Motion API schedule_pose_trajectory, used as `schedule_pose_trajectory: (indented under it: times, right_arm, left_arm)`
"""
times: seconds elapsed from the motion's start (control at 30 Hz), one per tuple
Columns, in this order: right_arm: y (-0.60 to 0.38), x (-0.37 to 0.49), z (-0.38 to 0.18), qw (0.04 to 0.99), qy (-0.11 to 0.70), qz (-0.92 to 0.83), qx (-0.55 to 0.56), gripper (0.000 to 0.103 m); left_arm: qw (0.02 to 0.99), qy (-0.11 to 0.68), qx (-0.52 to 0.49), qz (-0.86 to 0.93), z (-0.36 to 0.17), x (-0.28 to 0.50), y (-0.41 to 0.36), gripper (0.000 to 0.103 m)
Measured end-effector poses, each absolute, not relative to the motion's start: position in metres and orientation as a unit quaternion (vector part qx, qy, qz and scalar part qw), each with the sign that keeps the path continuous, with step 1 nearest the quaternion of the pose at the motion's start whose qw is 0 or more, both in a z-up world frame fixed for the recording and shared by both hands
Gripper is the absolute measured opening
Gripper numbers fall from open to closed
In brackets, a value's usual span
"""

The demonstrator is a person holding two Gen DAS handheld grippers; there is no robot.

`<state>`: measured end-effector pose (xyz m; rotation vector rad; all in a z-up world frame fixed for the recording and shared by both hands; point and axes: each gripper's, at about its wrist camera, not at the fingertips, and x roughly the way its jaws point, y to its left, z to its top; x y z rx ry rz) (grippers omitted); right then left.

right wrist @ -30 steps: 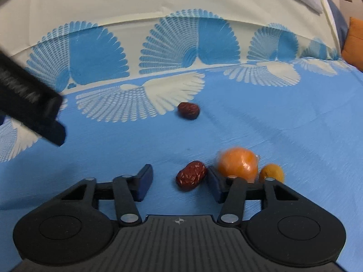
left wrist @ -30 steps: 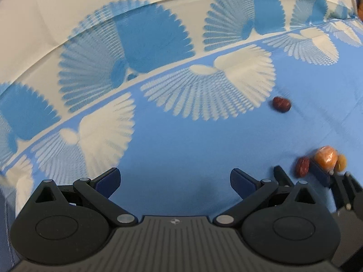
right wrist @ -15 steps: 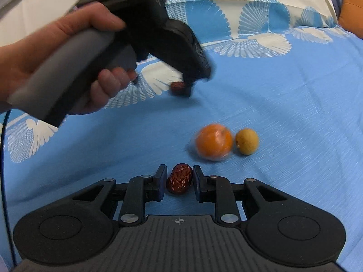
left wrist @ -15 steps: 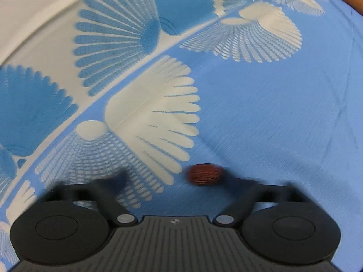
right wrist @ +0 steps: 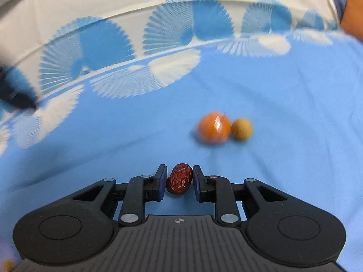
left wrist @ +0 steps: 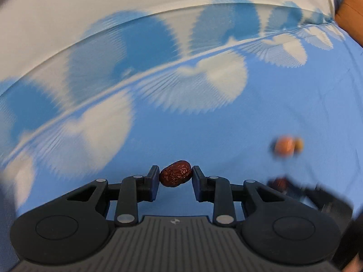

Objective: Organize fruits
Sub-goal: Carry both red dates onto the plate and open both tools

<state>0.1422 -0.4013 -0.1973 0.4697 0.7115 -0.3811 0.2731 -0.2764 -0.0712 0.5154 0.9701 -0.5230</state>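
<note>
On blue cloth (right wrist: 283, 86), no writing, claws (left wrist: 175, 176) (right wrist: 179, 179) w/ dates (left wrist: 175, 173) (right wrist: 180, 178)

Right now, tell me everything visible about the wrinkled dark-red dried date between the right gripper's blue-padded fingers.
The wrinkled dark-red dried date is oval, glossy and deeply creased, like a jujube. It stands nearly upright, tilted slightly, pinched on both sides by the right gripper, whose blue pads press its flanks. Blue cloth shows behind it; whether it clears the cloth is unclear. It touches no other fruit.

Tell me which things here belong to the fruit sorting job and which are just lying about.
Job: red date in left gripper; red date in right gripper; orange; small yellow-brown fruit.

Lying about: patterned blue cloth; orange cushion.
</note>
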Motion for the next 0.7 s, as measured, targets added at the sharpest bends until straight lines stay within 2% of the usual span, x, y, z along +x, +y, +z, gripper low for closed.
schedule_pose_trajectory:
  times: [0.17,0.37,0.7]
  right_arm:
    - [-0.364,0.051,-0.146,0.903,0.346,-0.117,0.227,0.026]
    - [-0.308,-0.038,-0.081,0.923,0.336,-0.038,0.184,0.026]
    - [-0.212,-0.098,-0.036,0.934,0.336,0.070,0.101,0.026]
  left_arm:
    - [0.843,0.452,0.227,-0.182,-0.034,0.189,-0.176,0.034]
    - [0.853,0.452,0.221,-0.138,-0.024,0.087,-0.110,0.034]
    - [0.854,0.481,0.172,-0.103,-0.030,-0.023,-0.032,0.034]
